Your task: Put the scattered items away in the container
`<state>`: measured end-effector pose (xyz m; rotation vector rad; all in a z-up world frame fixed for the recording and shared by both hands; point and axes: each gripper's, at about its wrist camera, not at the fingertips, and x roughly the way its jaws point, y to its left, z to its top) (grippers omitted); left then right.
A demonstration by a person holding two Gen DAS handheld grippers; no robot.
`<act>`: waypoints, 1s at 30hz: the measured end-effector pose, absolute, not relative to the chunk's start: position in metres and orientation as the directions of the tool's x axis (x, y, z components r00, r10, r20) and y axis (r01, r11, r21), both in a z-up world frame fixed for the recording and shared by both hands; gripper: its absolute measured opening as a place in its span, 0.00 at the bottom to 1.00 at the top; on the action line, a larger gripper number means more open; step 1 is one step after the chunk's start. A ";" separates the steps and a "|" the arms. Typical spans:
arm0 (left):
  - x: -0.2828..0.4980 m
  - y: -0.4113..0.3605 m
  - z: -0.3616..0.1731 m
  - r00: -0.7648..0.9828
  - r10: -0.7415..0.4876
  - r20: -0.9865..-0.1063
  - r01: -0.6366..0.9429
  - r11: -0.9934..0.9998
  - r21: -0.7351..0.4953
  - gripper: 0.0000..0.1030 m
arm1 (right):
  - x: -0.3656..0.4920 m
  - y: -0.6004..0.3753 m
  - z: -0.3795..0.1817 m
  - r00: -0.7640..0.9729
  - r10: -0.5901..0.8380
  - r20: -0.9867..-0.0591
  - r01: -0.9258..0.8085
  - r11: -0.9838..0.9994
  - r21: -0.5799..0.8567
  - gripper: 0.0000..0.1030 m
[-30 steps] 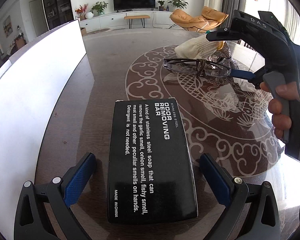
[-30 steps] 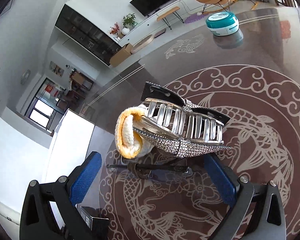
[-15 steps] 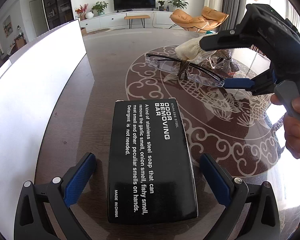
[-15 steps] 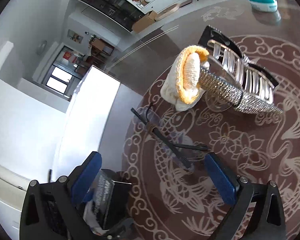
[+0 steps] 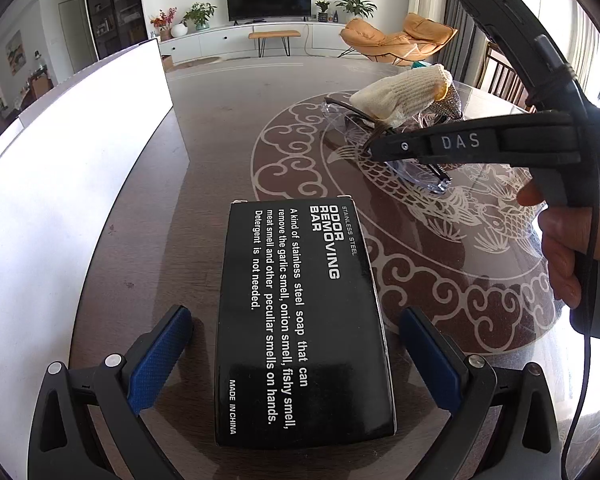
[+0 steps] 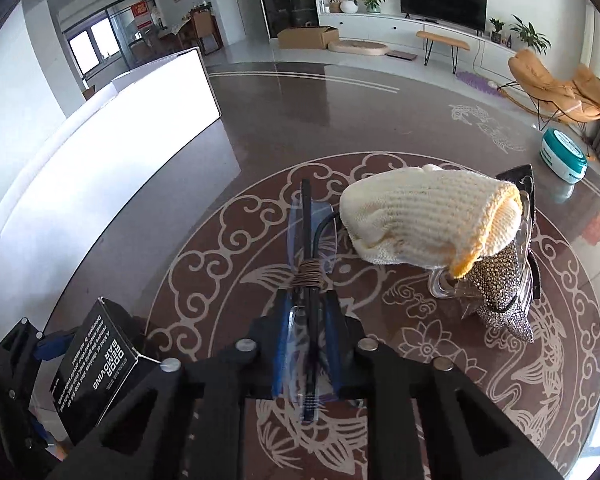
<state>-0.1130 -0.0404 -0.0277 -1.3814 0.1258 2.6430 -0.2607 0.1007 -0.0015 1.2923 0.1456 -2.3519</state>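
Note:
A black "odor removing bar" box (image 5: pixel 312 264) lies flat on the dark patterned table, between the blue pads of my left gripper (image 5: pixel 294 320), which stands open around it without touching. My right gripper (image 6: pixel 306 304) is shut on folded clear glasses (image 6: pixel 306 224), pinching them at the near end with the lenses sticking out forward. In the left wrist view that right gripper (image 5: pixel 380 148) comes in from the right with the glasses (image 5: pixel 340 114) low over the table. A cream knitted glove (image 6: pixel 420 216) rests on a rhinestone hair claw (image 6: pixel 500 280) just right of the glasses.
A tall white container wall (image 5: pixel 80 140) runs along the table's left side, also visible as the white container (image 6: pixel 120 128). A teal and white tub (image 6: pixel 562 154) sits at the far right. A hand (image 5: pixel 564 256) holds the right gripper's handle.
My right gripper rolled, moved across the table and went from open to shut on the glasses. The left gripper and the black box stayed put.

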 end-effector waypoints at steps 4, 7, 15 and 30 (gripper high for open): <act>-0.113 -0.040 -0.028 -0.562 0.099 -0.821 -0.177 -0.984 0.002 1.00 | -0.226 0.125 -0.004 -0.487 -0.311 -0.816 0.400 -0.910 0.109 0.09; -0.113 -0.040 -0.028 -0.562 0.099 -0.821 -0.177 -0.984 0.002 1.00 | -0.179 0.149 -0.004 -0.518 -0.251 -0.818 0.384 -0.922 0.040 0.09; -0.113 -0.040 -0.028 -0.562 0.099 -0.821 -0.177 -0.984 0.002 1.00 | -0.090 0.187 -0.006 -0.610 -0.189 -0.769 0.323 -0.946 -0.024 0.16; -0.115 -0.040 -0.027 -0.564 0.096 -0.820 -0.173 -0.985 0.003 1.00 | -0.096 0.193 -0.009 -0.607 -0.164 -0.778 0.260 -0.966 0.001 0.78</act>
